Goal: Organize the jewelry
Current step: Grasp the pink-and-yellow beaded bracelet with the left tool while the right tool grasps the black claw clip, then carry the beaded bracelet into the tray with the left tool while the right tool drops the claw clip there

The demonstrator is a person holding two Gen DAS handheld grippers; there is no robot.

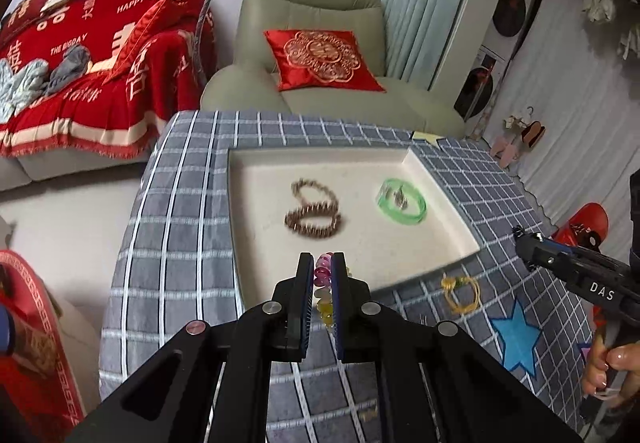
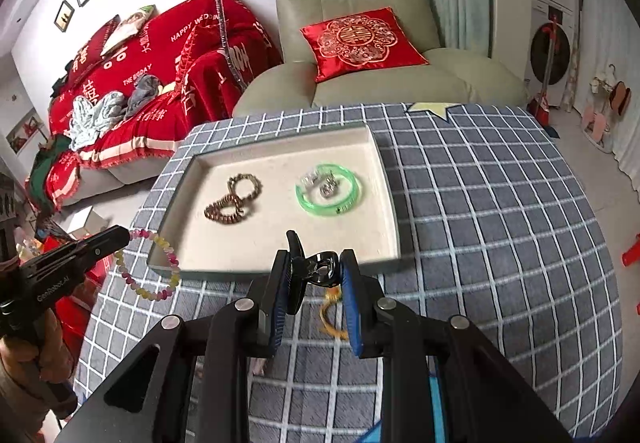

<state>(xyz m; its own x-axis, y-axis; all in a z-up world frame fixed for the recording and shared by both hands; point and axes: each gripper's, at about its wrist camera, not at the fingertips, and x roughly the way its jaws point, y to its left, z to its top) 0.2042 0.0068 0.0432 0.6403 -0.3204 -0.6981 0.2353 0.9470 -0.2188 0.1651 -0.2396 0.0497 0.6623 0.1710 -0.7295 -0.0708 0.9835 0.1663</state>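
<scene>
A cream tray (image 1: 256, 243) (image 2: 384, 227) lies on the checked tablecloth. In it are brown bead bracelets (image 1: 314, 217) (image 2: 234, 203), and a green bangle (image 1: 402, 202) (image 2: 330, 190) ringing small silver pieces (image 2: 326, 183). My left gripper (image 1: 322, 267) is shut on a pink and yellow bead bracelet (image 1: 323, 291) (image 2: 150, 267), held above the tray's near left edge; it shows in the right wrist view (image 2: 120, 237). My right gripper (image 2: 316, 263) is shut on a black hair clip (image 2: 320, 269) just before the tray's near edge. A yellow bracelet (image 1: 462, 293) (image 2: 332, 317) lies on the cloth below it.
The round table (image 2: 500, 203) has a grey checked cloth with a blue star (image 1: 516, 339) and a pale star (image 2: 430, 108). A green armchair with a red cushion (image 2: 360, 43) stands behind it. A red-covered sofa (image 1: 92, 71) is at the left.
</scene>
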